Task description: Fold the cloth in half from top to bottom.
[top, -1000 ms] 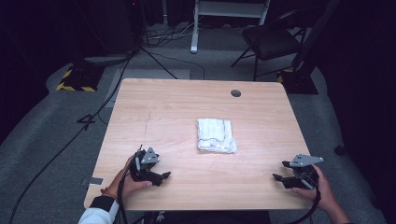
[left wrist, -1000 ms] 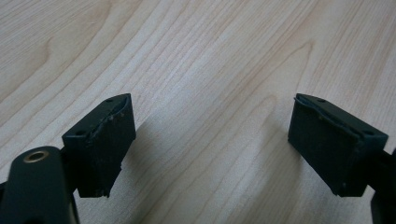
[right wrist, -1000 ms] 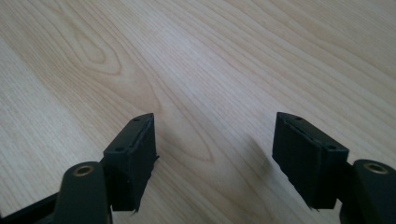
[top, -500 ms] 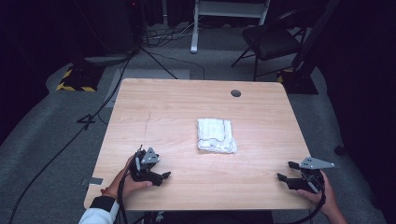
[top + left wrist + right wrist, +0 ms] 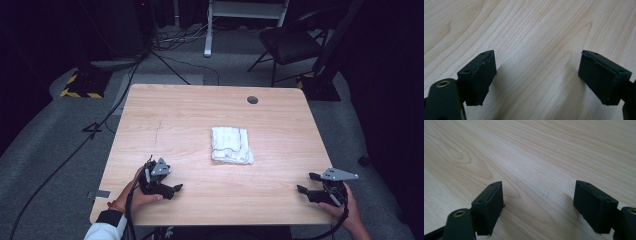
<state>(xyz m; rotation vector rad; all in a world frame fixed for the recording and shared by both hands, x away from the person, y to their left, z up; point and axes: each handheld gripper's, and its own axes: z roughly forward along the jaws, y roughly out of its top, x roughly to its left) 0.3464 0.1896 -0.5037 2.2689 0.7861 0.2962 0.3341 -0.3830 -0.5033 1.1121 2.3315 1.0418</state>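
A folded white towel (image 5: pixel 231 145) lies flat near the middle of the wooden table (image 5: pixel 175 115). My left gripper (image 5: pixel 174 190) rests low at the front left, held in a hand with a white cuff, well apart from the towel. Its jaws stand open over bare wood in the left gripper view (image 5: pixel 537 72). My right gripper (image 5: pixel 307 182) sits at the front right corner and points left across the table. Its jaws have just been opening and stand wide, with nothing between them in the right gripper view (image 5: pixel 537 200).
A dark round cable hole (image 5: pixel 252 100) sits near the table's far edge. Beyond the table stand a black chair (image 5: pixel 290 42) and a white stand (image 5: pixel 207 30), with cables on the grey floor. A yellow-black striped base (image 5: pixel 80 90) lies at the far left.
My right gripper has shifted slightly to the right along the front edge. The left gripper and the towel have stayed where they were.
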